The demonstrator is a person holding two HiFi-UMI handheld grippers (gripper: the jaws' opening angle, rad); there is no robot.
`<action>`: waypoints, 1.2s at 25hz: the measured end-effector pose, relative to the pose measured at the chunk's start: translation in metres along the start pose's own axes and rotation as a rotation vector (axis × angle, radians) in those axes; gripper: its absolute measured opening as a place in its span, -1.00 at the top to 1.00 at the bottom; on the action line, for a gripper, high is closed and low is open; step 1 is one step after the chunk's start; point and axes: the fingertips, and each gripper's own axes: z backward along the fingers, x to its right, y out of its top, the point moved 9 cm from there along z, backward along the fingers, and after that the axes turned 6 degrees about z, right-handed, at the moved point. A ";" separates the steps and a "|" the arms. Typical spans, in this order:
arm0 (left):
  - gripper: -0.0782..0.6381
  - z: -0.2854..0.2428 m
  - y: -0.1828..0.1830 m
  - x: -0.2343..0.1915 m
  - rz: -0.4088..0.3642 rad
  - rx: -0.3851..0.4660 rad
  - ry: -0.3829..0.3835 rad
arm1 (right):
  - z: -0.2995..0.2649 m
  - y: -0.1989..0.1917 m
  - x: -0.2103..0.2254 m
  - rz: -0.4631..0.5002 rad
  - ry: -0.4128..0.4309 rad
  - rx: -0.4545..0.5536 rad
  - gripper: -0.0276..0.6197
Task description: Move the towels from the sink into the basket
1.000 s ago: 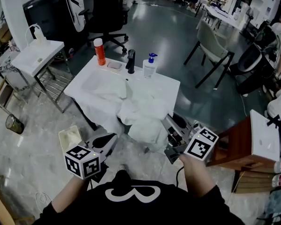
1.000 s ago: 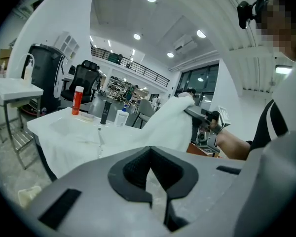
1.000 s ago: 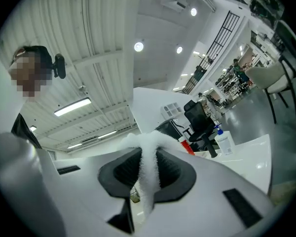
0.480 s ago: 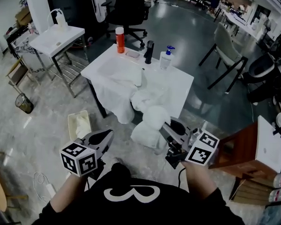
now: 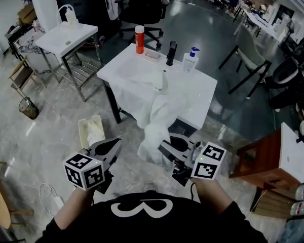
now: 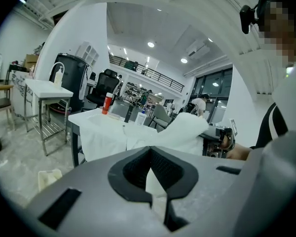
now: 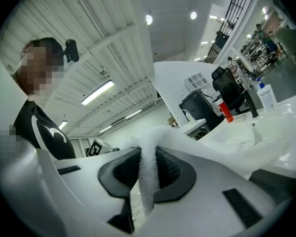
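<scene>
Right gripper (image 5: 164, 148) is clenched on a fold of the white towel (image 5: 159, 113), which trails from the sink (image 5: 142, 76) over the front edge of the counter (image 5: 200, 92). Left gripper (image 5: 110, 148) is closed and empty (nothing between its jaws), near the basket (image 5: 82, 130) on the floor beside the counter

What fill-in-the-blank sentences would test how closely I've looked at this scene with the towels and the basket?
1. The white towel, pinched between the fingers of the right gripper, stretches up to the ___.
2. The basket stands on the ___, left of the towel.
3. The soap bottle beside the tap has a ___ pump.

Missing words: sink; floor; blue.
</scene>
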 end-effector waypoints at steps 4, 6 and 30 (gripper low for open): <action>0.76 0.035 -0.001 -0.035 0.015 -0.015 0.007 | -0.045 -0.020 -0.016 -0.028 -0.006 -0.025 0.74; 0.76 0.055 -0.004 -0.054 0.031 -0.025 0.017 | -0.067 -0.031 -0.025 -0.049 -0.008 -0.032 0.74; 0.76 0.249 -0.027 -0.215 0.159 0.088 0.200 | -0.284 -0.122 -0.042 -0.231 -0.098 -0.108 0.74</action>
